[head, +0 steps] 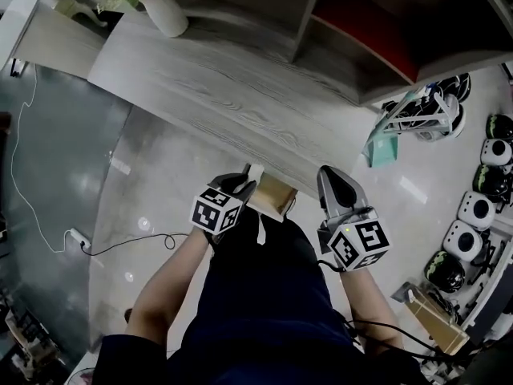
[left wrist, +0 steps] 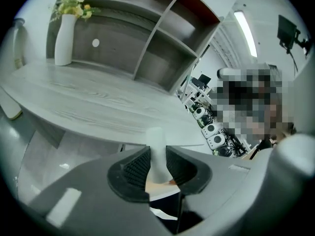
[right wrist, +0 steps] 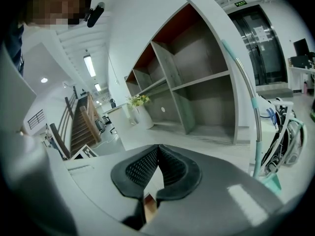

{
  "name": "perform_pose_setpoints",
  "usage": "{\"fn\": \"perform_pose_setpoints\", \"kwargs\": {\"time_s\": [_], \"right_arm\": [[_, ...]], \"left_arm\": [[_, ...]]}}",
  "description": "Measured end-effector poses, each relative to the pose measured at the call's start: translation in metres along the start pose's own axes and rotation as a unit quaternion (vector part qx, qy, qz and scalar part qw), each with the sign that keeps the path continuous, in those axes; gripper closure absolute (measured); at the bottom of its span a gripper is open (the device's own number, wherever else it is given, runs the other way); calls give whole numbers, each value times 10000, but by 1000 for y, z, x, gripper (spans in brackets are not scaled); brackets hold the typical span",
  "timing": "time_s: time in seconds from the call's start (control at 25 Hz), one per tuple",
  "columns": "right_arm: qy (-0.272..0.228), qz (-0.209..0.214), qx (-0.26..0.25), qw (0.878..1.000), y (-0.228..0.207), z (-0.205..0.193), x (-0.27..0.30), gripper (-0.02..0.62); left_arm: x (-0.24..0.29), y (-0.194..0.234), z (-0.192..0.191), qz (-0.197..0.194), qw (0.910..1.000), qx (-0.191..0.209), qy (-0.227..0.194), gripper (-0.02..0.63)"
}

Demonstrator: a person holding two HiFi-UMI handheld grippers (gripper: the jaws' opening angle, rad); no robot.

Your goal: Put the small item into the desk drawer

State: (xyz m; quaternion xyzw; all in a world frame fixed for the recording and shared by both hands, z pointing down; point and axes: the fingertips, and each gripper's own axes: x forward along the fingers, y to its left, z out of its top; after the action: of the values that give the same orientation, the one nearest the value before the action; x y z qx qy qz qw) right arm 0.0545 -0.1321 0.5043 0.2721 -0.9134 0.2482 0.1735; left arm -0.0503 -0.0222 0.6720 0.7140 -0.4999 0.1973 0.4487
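A small white cylindrical item (left wrist: 157, 149) stands upright between the ribbed pads of my left gripper (left wrist: 158, 163), which is shut on it. In the head view the left gripper (head: 248, 184) holds the item (head: 255, 172) at the front edge of the grey wooden desk (head: 216, 95), just over the open drawer (head: 274, 196) with its tan inside. My right gripper (head: 330, 175) hangs to the right of the drawer and points at the desk edge. Its jaws (right wrist: 157, 154) are shut with nothing between them.
A white vase with yellow-green flowers (head: 164, 13) stands at the desk's far left. Grey shelving (head: 353, 30) rises behind the desk. A teal-framed cart (head: 389, 139) and several round white-and-black devices (head: 477, 215) are on the floor at the right. A power strip with cable (head: 76, 235) lies at the left.
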Motion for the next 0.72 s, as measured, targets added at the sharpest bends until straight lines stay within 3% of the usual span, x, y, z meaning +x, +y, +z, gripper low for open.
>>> {"fn": "perform_pose_setpoints", "kwargs": {"time_s": [0.28,0.72], "right_arm": [[-31,-92,81,9999,6,-8,-2,589],[65,-618,435,9971,-22,-36,-31,589]], "left_arm": [[12,6,-53,75,9989,-87,444,505],[79,4,-80,240,9935,108,1104,503]]}}
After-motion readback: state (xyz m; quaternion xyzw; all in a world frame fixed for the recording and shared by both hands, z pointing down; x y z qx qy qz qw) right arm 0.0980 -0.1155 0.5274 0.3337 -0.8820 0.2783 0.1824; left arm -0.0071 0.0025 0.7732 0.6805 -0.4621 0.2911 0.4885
